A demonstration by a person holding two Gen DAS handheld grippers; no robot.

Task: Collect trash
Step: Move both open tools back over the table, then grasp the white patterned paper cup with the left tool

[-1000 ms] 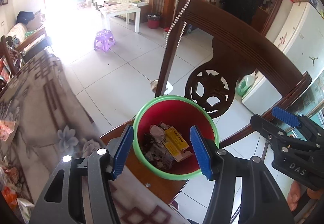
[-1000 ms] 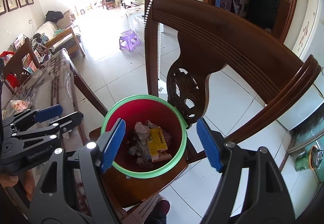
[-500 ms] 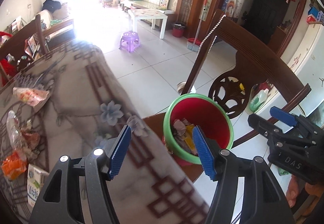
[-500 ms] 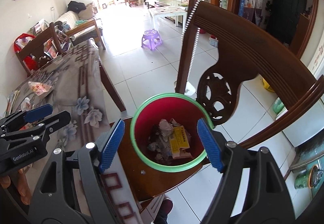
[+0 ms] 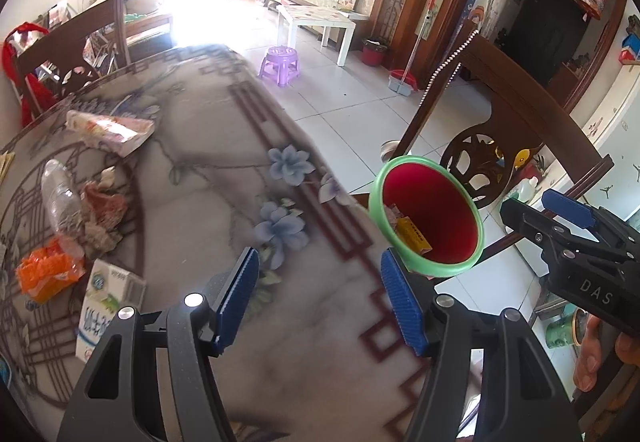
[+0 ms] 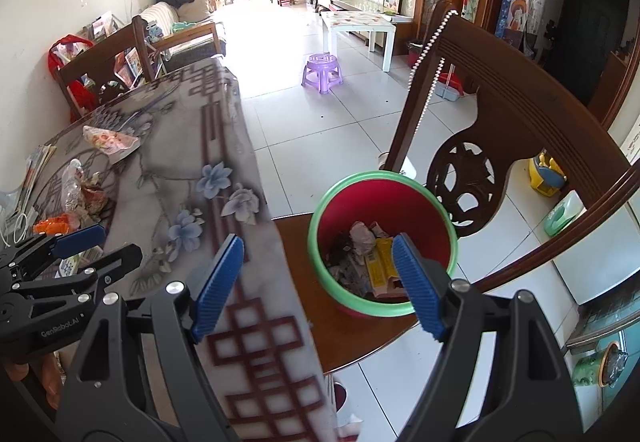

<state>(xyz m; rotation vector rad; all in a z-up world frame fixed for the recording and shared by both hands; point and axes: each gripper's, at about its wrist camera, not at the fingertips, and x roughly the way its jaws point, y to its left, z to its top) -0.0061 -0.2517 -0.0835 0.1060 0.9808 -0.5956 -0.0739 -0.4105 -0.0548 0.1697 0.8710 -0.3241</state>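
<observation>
A red bin with a green rim [image 5: 436, 218] [image 6: 400, 202] stands on a wooden chair seat [image 6: 304, 238] beside the table, with wrappers and a yellow packet inside. My left gripper [image 5: 318, 262] hovers open over the flowered tablecloth [image 5: 200, 182], nothing between its fingers. Left of it lie a milk carton [image 5: 104, 302], an orange wrapper [image 5: 48, 274], a clear plastic bottle [image 5: 60, 198], crumpled paper [image 5: 104, 202] and a pink packet [image 5: 112, 128]. My right gripper [image 6: 318, 246] hangs over the table edge and bin; its jaws are opening and hold nothing.
The chair's carved back [image 6: 520, 114] rises behind the bin, a bead string hanging from its post. A second chair [image 5: 68, 54] stands at the table's far end. On the tiled floor are a purple stool [image 6: 322, 72] and a white low table [image 6: 360, 22].
Both grippers have swung left, away from above the bin and out over the table. The bin now sits to the right, and the table's litter has come into the left view.
</observation>
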